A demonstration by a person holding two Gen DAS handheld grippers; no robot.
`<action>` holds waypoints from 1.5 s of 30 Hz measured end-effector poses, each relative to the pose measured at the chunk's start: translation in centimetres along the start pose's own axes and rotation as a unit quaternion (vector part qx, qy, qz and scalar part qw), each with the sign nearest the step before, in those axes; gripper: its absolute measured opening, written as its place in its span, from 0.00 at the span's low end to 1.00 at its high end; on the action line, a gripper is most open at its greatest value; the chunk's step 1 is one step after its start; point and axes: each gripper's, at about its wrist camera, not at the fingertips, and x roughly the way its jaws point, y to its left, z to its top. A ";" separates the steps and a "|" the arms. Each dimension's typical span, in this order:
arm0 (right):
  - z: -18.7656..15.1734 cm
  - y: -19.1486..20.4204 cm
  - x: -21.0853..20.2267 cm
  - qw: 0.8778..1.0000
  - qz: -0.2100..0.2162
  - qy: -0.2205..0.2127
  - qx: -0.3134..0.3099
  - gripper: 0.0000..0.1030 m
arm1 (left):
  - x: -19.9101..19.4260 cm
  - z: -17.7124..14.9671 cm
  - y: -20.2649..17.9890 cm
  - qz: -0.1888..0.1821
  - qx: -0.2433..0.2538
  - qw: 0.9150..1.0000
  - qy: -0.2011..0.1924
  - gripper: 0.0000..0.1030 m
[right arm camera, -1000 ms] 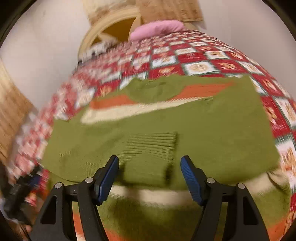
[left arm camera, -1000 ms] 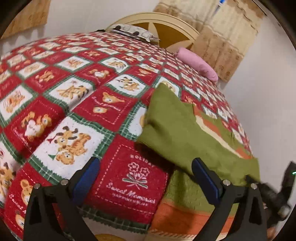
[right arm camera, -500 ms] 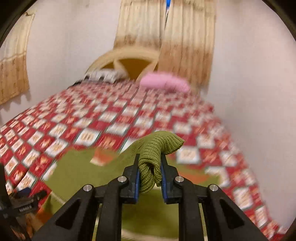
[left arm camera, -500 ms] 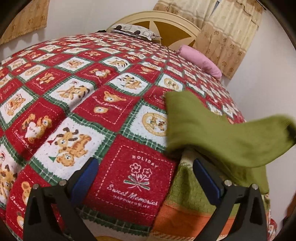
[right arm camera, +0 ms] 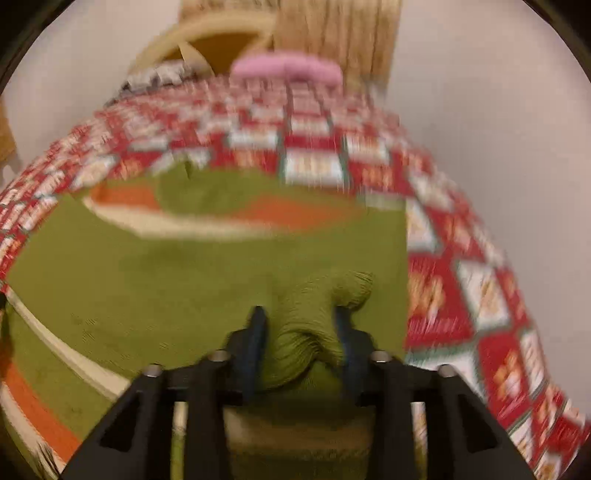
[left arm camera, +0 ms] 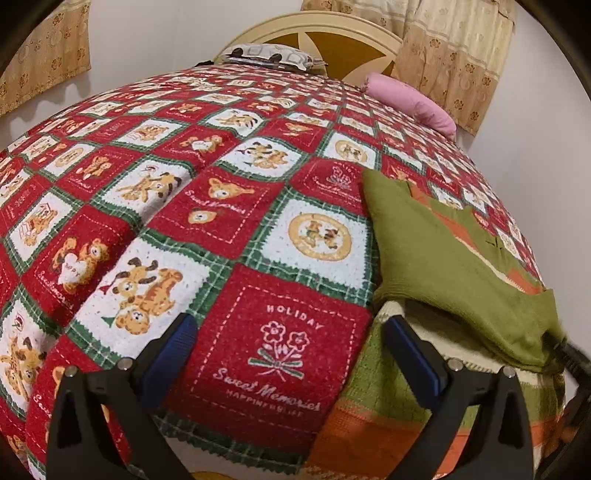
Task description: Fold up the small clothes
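The right gripper (right arm camera: 301,332) has its jaws pinching a bunched ribbed cuff (right arm camera: 317,306) of the green sweater (right arm camera: 177,288), the knit bulging up between the blue pads and curling over toward 1 o'clock; this view is smeared by motion blur, so fine detail is lost. Beyond the cuff the sweater lies spread on the bed, its green body filling the picture from 9 o'clock to the centre, with an orange and cream stripe band (right arm camera: 236,218) across it toward 12 o'clock. The left gripper (left arm camera: 291,354) has its jaws spread wide with nothing between them, hovering over the red, white and green patchwork blanket (left arm camera: 177,206), above a red square lettered "HOLIDAY" and "Sweet Memories". Its right pad sits just beside the sweater's near edge at 4 o'clock, where a folded green sleeve (left arm camera: 443,258) lies over the striped body and runs from 2 o'clock down to 4 o'clock. Whether the pad touches the knit I cannot tell. Farther out, at 1 o'clock, a pink pillow (left arm camera: 410,103) rests by the cream headboard (left arm camera: 314,29), with a patterned pillow (left arm camera: 269,55) at 12 o'clock and beige curtains (left arm camera: 454,55) behind.
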 end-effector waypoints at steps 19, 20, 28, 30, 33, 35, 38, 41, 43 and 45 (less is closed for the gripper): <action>-2.7 -0.1 -1.2 0.997 0.037 -0.010 0.060 0.42 | -2.3 2.9 -4.5 -0.002 0.062 0.996 -0.059 1.00; -2.5 0.0 -1.3 0.998 0.037 -0.008 0.058 0.42 | -1.6 3.2 -5.0 0.007 0.069 0.996 -0.054 1.00; -3.8 -1.7 -4.0 0.999 0.027 -0.018 0.035 0.42 | 3.7 3.4 -3.0 0.021 0.044 0.998 0.037 1.00; -5.0 -2.8 -6.4 0.998 0.021 -0.039 0.045 0.42 | 2.6 3.4 -2.3 0.005 0.052 0.998 0.038 1.00; -7.4 -4.9 -10.8 0.996 0.007 -0.078 0.050 0.43 | -0.3 2.3 -1.4 -0.017 0.082 0.996 0.005 1.00; -9.1 -6.6 -13.4 0.994 -0.007 -0.090 0.056 0.43 | -3.1 0.8 -0.2 -0.054 0.113 0.992 -0.014 1.00; -11.9 -9.3 -16.6 0.993 -0.004 -0.088 0.074 0.43 | -5.9 -1.2 1.1 -0.096 0.136 0.986 -0.014 1.00; -14.9 -10.9 -18.6 0.994 0.029 -0.059 0.085 0.43 | -8.2 -3.6 2.7 -0.124 0.156 0.980 -0.005 1.00; -16.9 -10.9 -19.4 0.995 0.041 -0.040 0.084 0.43 | -9.7 -5.3 3.6 -0.140 0.165 0.976 -0.001 1.00; -18.7 -10.5 -19.4 0.995 0.056 -0.020 0.083 0.43 | -11.0 -7.0 4.2 -0.163 0.166 0.973 0.008 1.00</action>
